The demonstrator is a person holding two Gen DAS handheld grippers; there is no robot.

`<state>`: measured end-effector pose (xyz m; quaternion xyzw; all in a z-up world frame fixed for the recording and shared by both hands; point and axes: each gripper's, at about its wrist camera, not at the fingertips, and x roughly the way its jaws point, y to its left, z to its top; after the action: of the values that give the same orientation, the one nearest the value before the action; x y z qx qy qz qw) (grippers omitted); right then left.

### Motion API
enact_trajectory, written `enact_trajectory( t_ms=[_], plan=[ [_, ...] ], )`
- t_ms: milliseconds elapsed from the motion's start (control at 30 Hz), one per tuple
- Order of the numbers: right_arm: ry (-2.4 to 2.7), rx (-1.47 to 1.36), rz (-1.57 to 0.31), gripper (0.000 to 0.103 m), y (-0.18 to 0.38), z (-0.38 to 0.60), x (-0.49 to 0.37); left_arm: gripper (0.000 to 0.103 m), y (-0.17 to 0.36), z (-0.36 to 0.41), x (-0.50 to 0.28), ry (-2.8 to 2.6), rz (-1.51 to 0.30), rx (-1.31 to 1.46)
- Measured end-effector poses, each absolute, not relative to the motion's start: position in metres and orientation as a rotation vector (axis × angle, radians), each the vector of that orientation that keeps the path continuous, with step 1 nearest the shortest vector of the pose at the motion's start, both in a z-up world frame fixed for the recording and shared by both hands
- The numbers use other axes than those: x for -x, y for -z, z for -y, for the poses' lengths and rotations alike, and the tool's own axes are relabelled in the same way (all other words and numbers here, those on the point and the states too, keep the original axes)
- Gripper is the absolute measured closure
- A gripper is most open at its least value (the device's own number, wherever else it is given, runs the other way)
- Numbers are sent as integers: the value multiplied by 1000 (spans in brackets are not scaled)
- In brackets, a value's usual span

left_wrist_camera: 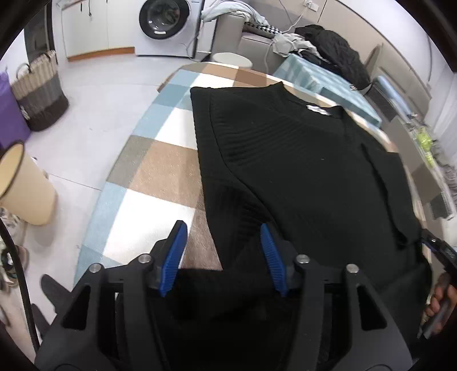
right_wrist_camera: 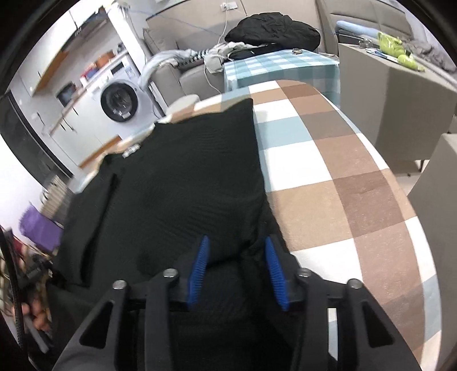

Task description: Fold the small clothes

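Note:
A black ribbed knit top (left_wrist_camera: 300,171) lies flat on a round table with a checked cloth (left_wrist_camera: 160,168), its neck label at the far side. My left gripper (left_wrist_camera: 224,231) is open over the top's near left corner, with cloth lying between its blue pads. In the right wrist view the same top (right_wrist_camera: 182,177) covers the table's left part. My right gripper (right_wrist_camera: 235,245) is open at the near right corner, with a fold of the cloth between its pads. The right gripper also shows at the left wrist view's right edge (left_wrist_camera: 440,251).
A washing machine (left_wrist_camera: 164,25) stands at the back. A woven basket (left_wrist_camera: 40,94) and a beige bin (left_wrist_camera: 25,185) stand on the floor at the left. A sofa with a black jacket (right_wrist_camera: 274,30) and a blue checked cover (right_wrist_camera: 280,71) lie beyond the table.

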<state>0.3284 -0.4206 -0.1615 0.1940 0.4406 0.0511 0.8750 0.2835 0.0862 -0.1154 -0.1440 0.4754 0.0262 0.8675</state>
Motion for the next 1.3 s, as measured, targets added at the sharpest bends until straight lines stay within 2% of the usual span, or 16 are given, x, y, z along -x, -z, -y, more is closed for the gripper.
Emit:
enact_trajectory(
  t_ms=[67,200,433,467,500,567,867,900,967,1033,1200,1233,1300],
  plan=[
    [-94,-396,-918,57,162,419,-333,45,120,-88,-286,-61,-1015,323],
    [-67,-389,-945,56,171,412,-349,45,124,-86,-292,-42,-1020,347],
    [-54,-338,-923,50,165,408,-345,45,114,-89,-283,-17,-1005,369],
    [-50,-343,-913,46,163,410,-342,42,110,-88,-280,-12,-994,366],
    [-47,-352,-913,38,163,413,-342,39,107,-88,-277,-13,-984,356],
    [-44,-377,-917,36,164,419,-341,23,101,-86,-273,-10,-954,342],
    [-62,-376,-941,36,171,414,-345,22,108,-66,-289,22,-1010,326],
    [-62,-373,-940,36,171,414,-345,23,111,-63,-292,-2,-1014,298],
    [-64,-370,-940,36,171,414,-344,46,115,-61,-293,-80,-1015,224],
    [-63,-368,-942,36,171,414,-343,49,119,-68,-289,-90,-1026,232],
    [-61,-367,-947,36,173,417,-340,49,123,-87,-281,-117,-1013,294],
    [-62,-367,-948,36,174,418,-340,52,124,-87,-281,-115,-1014,300],
    [-58,-362,-946,36,175,416,-341,66,125,-82,-283,-90,-1009,290]
  ],
)
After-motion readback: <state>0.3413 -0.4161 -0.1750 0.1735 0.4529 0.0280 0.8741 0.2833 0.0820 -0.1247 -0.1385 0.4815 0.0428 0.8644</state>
